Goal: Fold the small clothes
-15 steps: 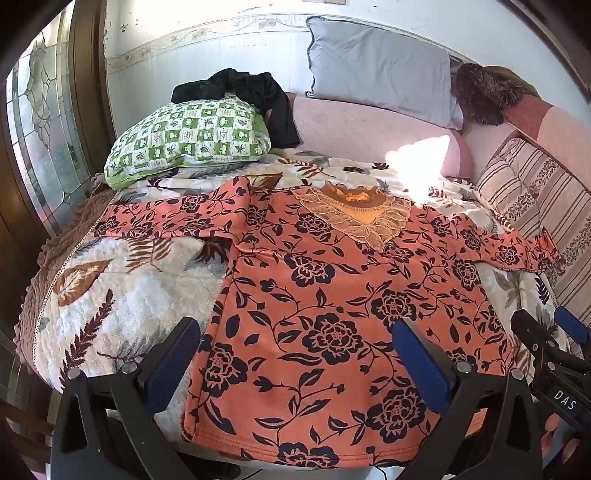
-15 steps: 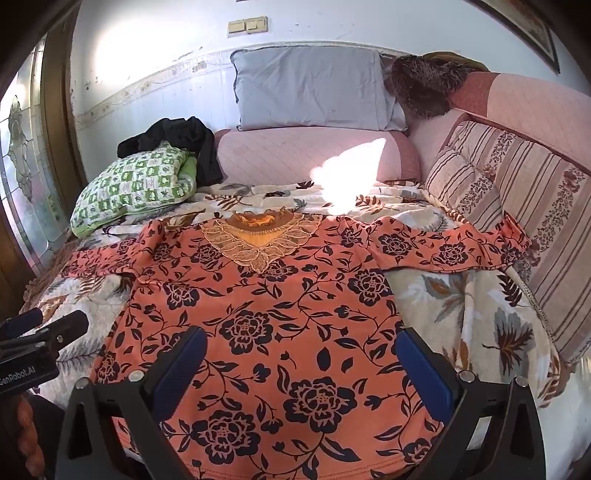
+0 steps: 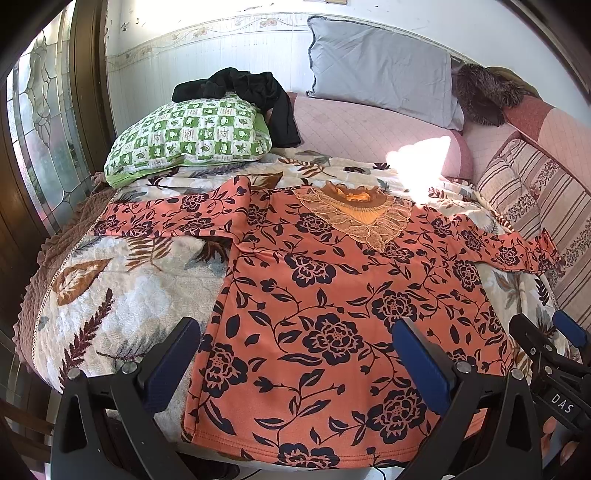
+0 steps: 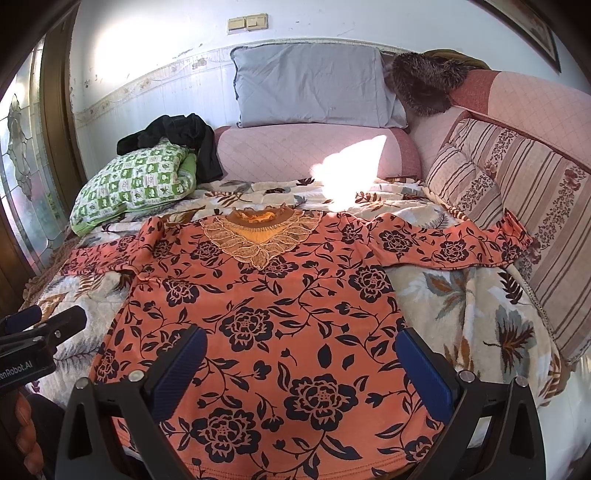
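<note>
Bed: a big bed (image 3: 122, 295) filled the room, with a soft cream blanket (image 4: 461, 306) on top that had brown and grey leaves on it.
Wall: the far wall (image 4: 147, 44) was white, with a thin flower strip running across it and two light switches (image 4: 247, 23) up high.
Window: a wood door with patterned glass (image 3: 40, 147) stood on the left.
Shirt: an orange shirt (image 3: 332, 314) with dark flowers lay flat in the middle of the bed, sleeves spread out left and right, its bottom edge at the near side. It had a lacy gold collar (image 3: 365, 218) at the far end.
Pillows: a green and white checked pillow (image 3: 188, 136) sat far left, with black clothes (image 3: 243, 88) heaped on it. A grey pillow (image 4: 314, 88) leaned on the far wall. A striped cushion (image 4: 517, 192) was on the right.
Sun: a bright patch of sun (image 4: 351, 173) fell on the long pink cushion (image 4: 295, 151).
Left tongs: the left tongs (image 3: 295, 360) were wide apart over the near left edge of the shirt, holding nothing.
Right tongs: the right tongs (image 4: 301, 367) were wide apart over the near right part of the shirt, holding nothing.
</note>
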Motion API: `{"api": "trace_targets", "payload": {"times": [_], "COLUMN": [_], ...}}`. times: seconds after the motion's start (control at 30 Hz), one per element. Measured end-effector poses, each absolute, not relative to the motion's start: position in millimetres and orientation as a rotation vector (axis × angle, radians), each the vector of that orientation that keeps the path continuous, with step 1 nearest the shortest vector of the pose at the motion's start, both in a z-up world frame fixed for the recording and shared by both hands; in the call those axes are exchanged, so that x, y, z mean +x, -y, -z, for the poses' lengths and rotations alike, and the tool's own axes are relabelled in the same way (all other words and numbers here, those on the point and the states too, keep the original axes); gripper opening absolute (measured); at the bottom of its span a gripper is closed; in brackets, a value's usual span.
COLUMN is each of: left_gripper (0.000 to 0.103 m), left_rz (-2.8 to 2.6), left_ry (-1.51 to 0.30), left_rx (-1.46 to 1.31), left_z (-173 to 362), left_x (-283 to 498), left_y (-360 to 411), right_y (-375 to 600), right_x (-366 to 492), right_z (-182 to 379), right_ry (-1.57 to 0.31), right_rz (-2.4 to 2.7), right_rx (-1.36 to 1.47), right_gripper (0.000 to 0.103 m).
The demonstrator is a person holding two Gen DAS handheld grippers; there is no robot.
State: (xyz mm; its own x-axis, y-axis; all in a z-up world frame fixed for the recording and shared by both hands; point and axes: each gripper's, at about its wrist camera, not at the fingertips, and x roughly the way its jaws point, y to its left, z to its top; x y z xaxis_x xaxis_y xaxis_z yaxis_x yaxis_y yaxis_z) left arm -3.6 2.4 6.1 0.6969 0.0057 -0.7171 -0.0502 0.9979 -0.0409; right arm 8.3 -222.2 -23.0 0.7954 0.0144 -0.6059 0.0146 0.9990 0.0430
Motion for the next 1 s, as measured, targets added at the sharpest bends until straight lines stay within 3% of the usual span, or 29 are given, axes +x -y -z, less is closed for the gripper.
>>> {"api": "trace_targets", "payload": {"times": [1.0], "left_gripper": [0.103], "left_rz": [-0.029], "left_ry": [-0.79], "left_rx": [-0.072], "left_z": [-9.3], "left_x": [-7.5], "left_y": [-6.5], "right_y": [221.1], "right_x": [5.8], "right_z": [17.3], "right_ry": [-0.668], "right_rz": [0.007], "right_rx": [0.029], "right_gripper": [0.103]}}
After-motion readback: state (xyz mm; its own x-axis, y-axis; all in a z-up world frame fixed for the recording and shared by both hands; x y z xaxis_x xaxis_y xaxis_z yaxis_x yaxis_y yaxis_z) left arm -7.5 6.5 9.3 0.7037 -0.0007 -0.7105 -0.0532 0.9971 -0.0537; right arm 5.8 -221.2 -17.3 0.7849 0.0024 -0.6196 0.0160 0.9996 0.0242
